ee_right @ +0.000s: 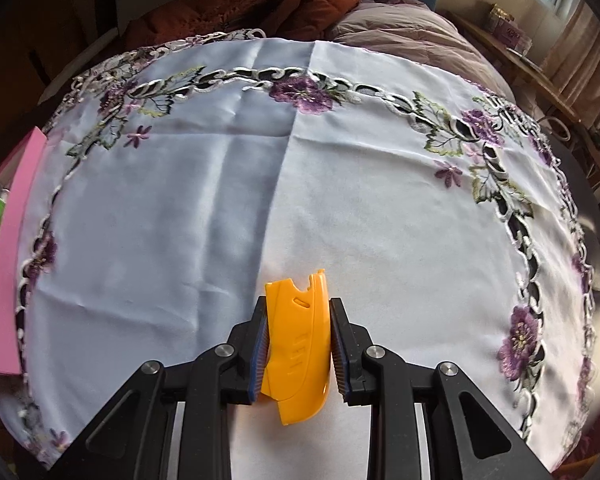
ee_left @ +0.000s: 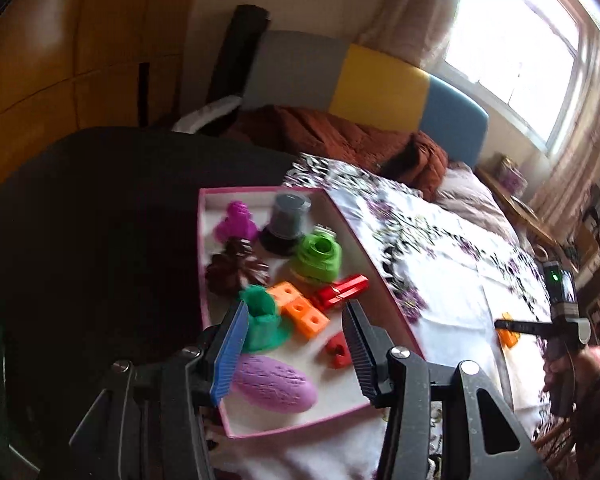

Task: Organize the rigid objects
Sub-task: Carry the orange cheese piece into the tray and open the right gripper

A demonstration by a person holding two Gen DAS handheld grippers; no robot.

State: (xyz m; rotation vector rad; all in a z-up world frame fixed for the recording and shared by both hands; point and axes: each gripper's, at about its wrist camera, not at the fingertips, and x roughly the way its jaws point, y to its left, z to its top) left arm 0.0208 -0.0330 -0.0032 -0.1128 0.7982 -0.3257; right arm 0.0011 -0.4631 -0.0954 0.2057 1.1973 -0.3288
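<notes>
A pink-rimmed box (ee_left: 374, 264) on the table holds several plastic toys: a green piece (ee_left: 262, 322), orange blocks (ee_left: 300, 308), a red piece (ee_left: 342, 290), a purple oval (ee_left: 274, 384), a lime piece (ee_left: 318, 258). My left gripper (ee_left: 296, 322) is open above the box's near end, holding nothing. My right gripper (ee_right: 298, 318) is shut on a flat orange plastic piece (ee_right: 296, 344), just above the white embroidered cloth (ee_right: 340, 200). In the left wrist view the right gripper (ee_left: 508, 326) shows at the far right with the orange piece (ee_left: 507, 336).
The box wall (ee_right: 10, 240) shows at the left edge of the right wrist view. A bed with a brown blanket (ee_left: 340, 140) lies behind the table. A dark chair back (ee_left: 100, 220) is left of the box. A wooden shelf (ee_right: 540, 68) stands at the far right.
</notes>
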